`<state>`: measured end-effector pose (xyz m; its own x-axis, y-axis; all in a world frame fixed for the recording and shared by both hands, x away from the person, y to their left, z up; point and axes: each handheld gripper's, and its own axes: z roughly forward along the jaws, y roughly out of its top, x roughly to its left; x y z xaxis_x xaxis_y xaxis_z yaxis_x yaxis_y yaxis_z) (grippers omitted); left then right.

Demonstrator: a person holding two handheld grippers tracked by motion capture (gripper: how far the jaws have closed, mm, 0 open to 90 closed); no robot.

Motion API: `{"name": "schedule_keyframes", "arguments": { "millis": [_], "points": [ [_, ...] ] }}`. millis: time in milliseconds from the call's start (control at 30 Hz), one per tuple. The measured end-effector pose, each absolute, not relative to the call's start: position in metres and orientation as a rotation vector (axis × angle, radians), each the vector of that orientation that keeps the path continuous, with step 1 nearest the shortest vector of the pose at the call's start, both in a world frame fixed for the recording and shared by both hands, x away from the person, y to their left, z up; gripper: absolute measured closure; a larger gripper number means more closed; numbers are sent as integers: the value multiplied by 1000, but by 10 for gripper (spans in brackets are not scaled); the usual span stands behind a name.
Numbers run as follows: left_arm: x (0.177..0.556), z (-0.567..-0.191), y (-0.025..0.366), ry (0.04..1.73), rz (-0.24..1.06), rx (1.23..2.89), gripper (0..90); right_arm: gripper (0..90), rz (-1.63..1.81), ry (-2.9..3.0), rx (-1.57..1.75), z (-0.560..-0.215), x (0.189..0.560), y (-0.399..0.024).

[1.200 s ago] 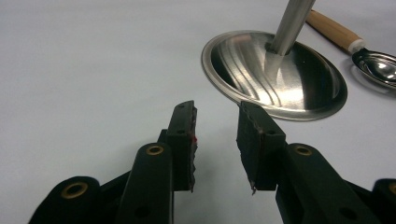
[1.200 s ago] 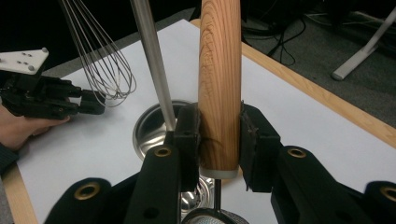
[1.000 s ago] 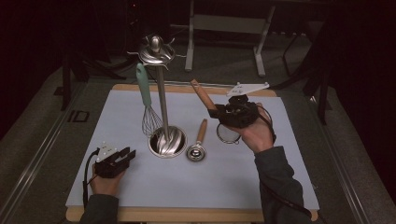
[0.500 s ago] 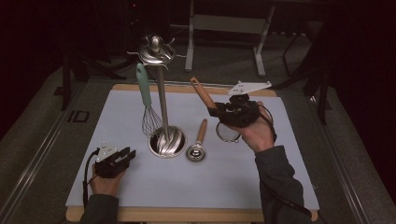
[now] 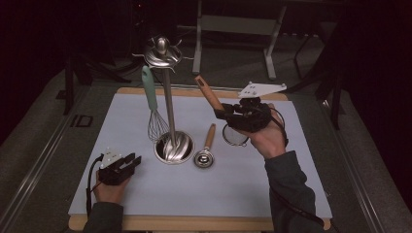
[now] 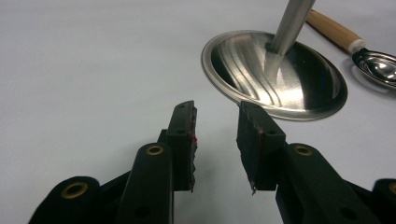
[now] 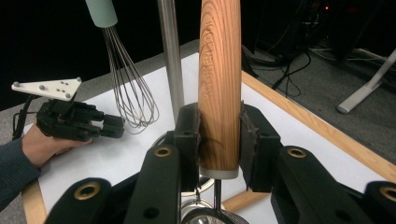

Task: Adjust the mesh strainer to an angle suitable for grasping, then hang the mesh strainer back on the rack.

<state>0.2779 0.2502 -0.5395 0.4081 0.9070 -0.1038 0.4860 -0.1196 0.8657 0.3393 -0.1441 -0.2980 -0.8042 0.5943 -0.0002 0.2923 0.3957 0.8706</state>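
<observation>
Your right hand-held gripper (image 5: 224, 115) was clamped on the smooth, tapered wooden handle of a strainer (image 7: 219, 84), both pads pressed against the grain. It held the strainer lifted above the bench (image 5: 291, 194) near the far right corner, handle tilted up and away, its round wire-mesh bowl hanging below your palm. Your left hand-held gripper (image 5: 132, 160) rested low near the front left corner, jaws apart with nothing between them, aimed at the polished steel stand (image 5: 173, 147). A whisk (image 5: 154, 116) with a mint handle hung from it; a steel scoop (image 5: 205, 154) lay beside.
</observation>
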Motion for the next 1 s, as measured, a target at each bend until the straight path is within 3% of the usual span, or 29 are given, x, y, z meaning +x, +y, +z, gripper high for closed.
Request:
{"name": "schedule_keyframes", "arguments": {
  "millis": [1000],
  "points": [
    [278, -539, 250, 1213, 584, 1759, 670, 708, 1500, 2286, 676, -288, 327, -140]
  ]
}}
